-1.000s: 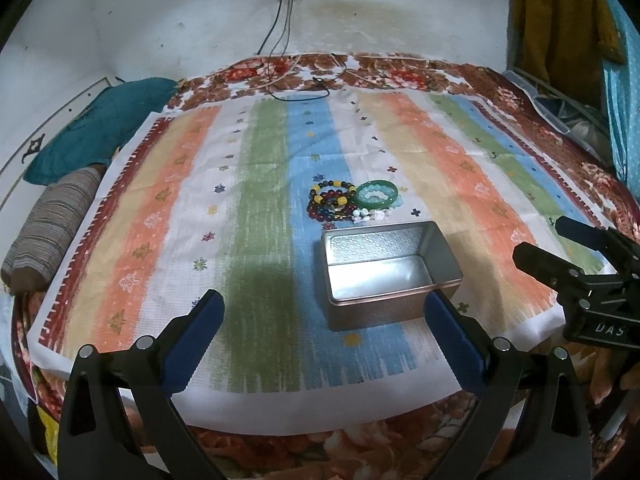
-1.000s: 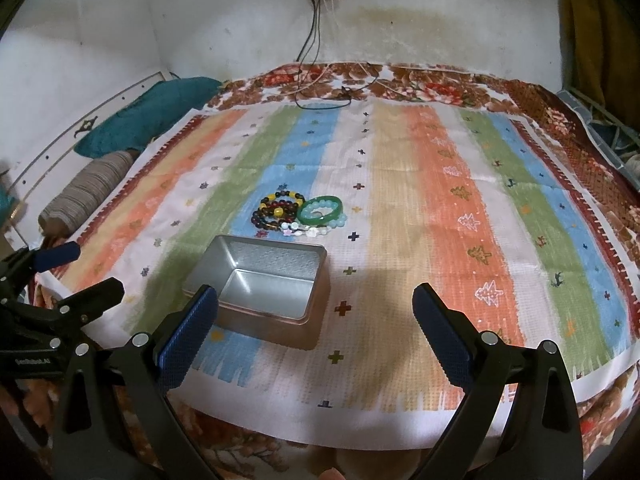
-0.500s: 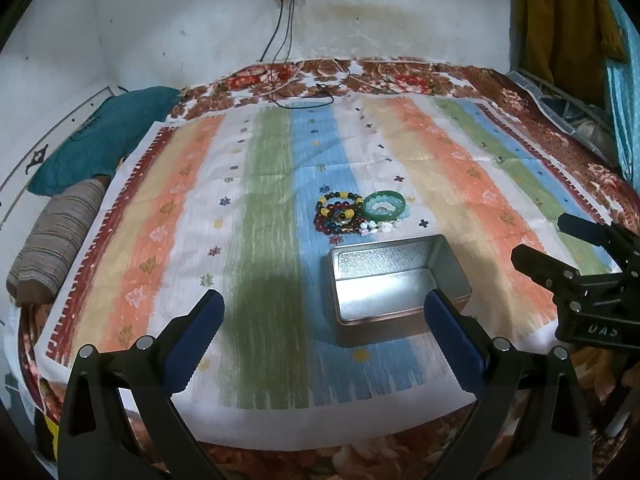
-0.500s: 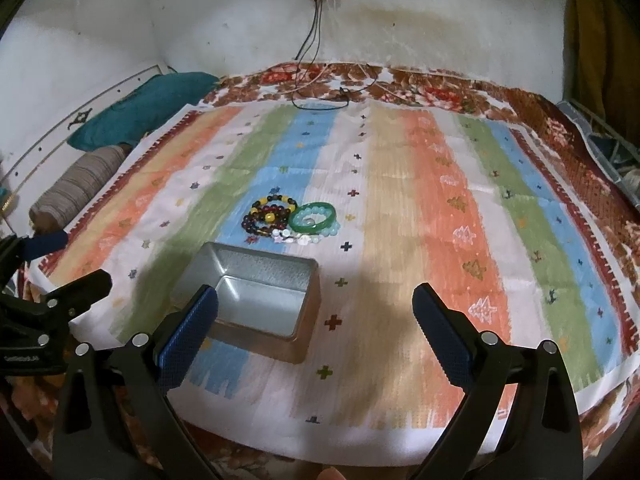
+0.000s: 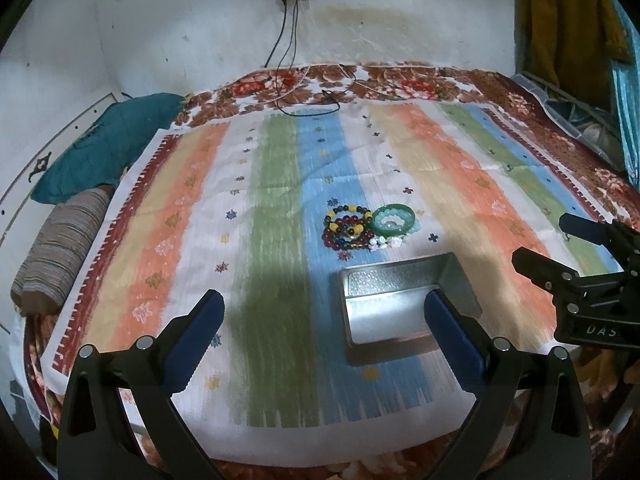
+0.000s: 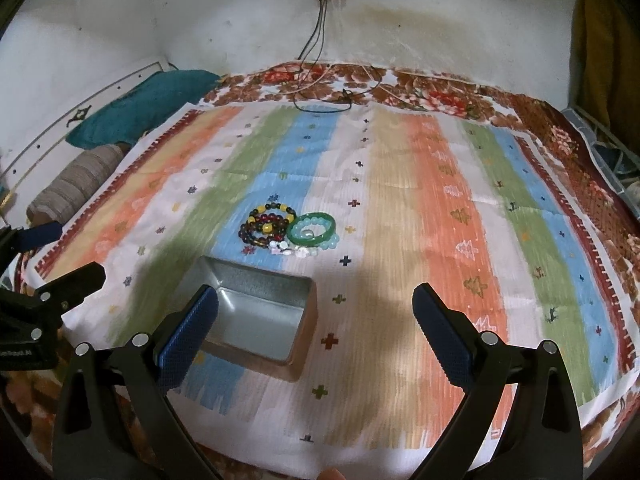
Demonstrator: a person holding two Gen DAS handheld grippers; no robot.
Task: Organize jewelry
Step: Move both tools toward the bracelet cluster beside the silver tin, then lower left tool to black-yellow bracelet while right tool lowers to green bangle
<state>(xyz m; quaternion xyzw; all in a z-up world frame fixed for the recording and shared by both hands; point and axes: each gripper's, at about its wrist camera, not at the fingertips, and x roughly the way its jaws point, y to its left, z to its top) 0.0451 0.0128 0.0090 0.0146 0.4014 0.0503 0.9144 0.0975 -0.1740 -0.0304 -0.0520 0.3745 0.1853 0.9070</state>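
An open, empty metal tin stands on the striped cloth near its front edge. Just beyond it lies a pile of jewelry: dark and yellow bead bracelets, a green bangle with pale green beads, and small white beads. My left gripper is open and empty, hovering before the tin. My right gripper is open and empty, to the right of the tin. Each gripper shows in the other's view: the right one, the left one.
The striped cloth covers a floral bedspread. A teal pillow and a striped bolster lie at the left. Cables hang from a wall socket to the bed's far edge. Clothes hang at the right.
Both grippers have risen and drawn back a little, so the tin and the jewelry sit lower in both views. Nothing on the cloth has moved. Both jaws stay open.
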